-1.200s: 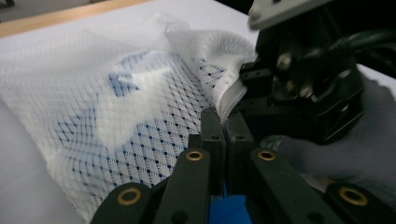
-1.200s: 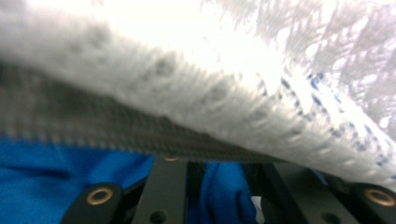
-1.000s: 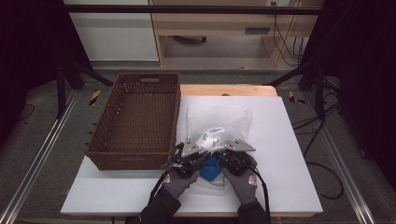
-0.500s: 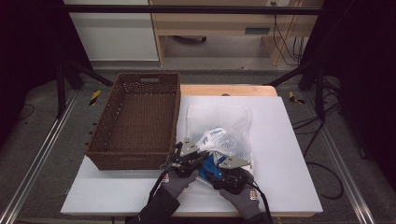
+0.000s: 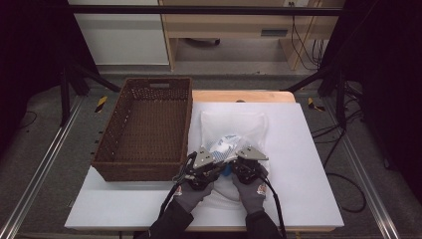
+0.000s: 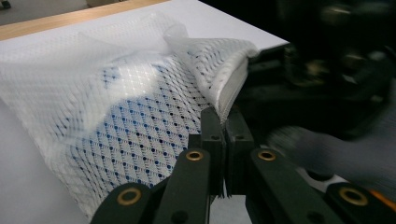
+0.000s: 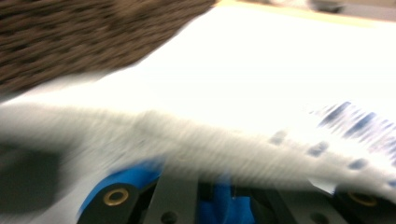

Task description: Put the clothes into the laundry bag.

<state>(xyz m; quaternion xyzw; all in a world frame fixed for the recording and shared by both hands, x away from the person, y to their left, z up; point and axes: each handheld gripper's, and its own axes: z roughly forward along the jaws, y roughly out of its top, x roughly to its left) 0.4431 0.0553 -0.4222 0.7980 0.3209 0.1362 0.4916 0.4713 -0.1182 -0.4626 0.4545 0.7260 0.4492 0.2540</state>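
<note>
Tongs of both hands are meeting at the near end of a white mesh laundry bag (image 5: 233, 133) that is lying on the white counter (image 5: 308, 164). The left tongs (image 6: 223, 122) are standing fully closed, pinching the bag's thick white hem (image 6: 232, 86) at its open mouth, as the left gripper view is showing. The right tongs (image 5: 238, 162) have just been closing and are now nearly together; the right gripper view is blurred, showing white mesh draped across the jaws and a blue item (image 7: 219, 198) between them, but whether the pads are pressing on either cannot be told.

Both gloved hands are entering from the near counter edge in the high view, the left hand (image 5: 195, 191) and the right hand (image 5: 251, 190) lying just beside each other, palms down, forearms angling slightly inward, each pointing its tongs away from the person toward the bag.

The bag is resting right of a brown wicker basket (image 5: 144, 129), near it but apart. Its long axis is running from the near side to the far side of the counter, with the open mouth facing the person and the closed end pointing away. Blue-patterned contents (image 6: 140, 135) are showing through the mesh in the near half.
</note>
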